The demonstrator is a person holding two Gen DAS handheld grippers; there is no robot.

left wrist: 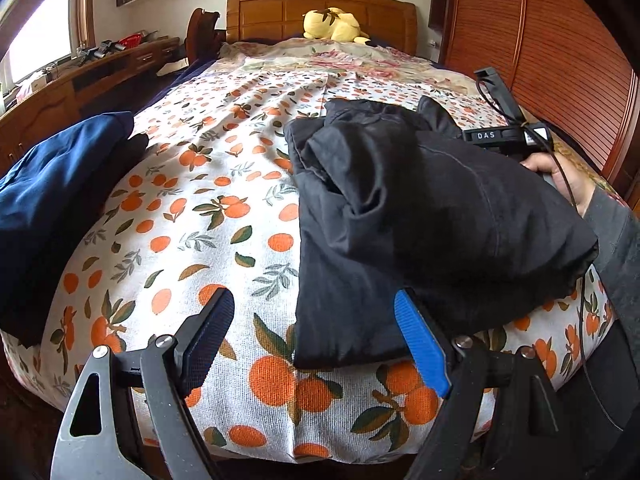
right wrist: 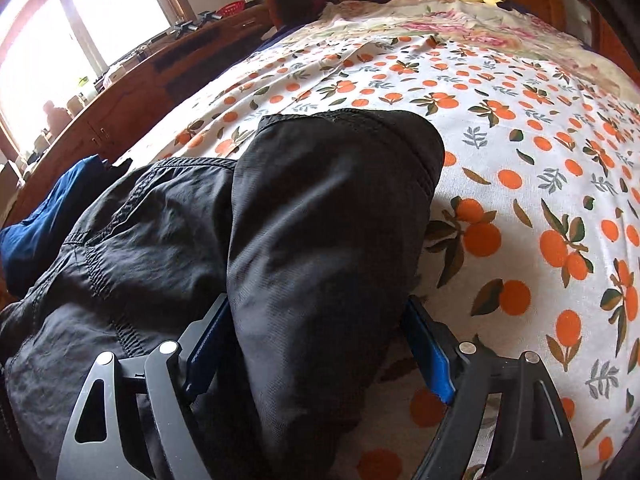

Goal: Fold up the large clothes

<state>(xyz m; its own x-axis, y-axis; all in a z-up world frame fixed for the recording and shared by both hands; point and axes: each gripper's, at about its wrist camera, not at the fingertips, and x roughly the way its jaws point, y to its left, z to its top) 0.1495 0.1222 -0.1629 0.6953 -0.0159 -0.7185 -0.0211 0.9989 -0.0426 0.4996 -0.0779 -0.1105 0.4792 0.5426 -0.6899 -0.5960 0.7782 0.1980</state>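
A black garment [left wrist: 420, 220] lies folded in a thick bundle on the orange-print bed sheet [left wrist: 200, 220], on the right half of the bed. My left gripper [left wrist: 316, 320] is open over the bed's near edge; its right pad [left wrist: 420, 344] rests at the bundle's near corner. In the right wrist view, a raised fold of the black garment [right wrist: 320, 220] lies between the wide-apart fingers of my right gripper [right wrist: 316, 340], and the right pad [right wrist: 428, 348] stands clear of the cloth. A hand [left wrist: 560, 176] holds that gripper's body [left wrist: 486, 135] behind the bundle.
A folded dark blue garment [left wrist: 52, 200] sits at the bed's left edge. A yellow plush toy [left wrist: 334, 24] lies by the wooden headboard [left wrist: 280, 12]. A long wooden dresser [left wrist: 100, 76] runs along the left, and a louvred wardrobe [left wrist: 540, 40] stands at the right.
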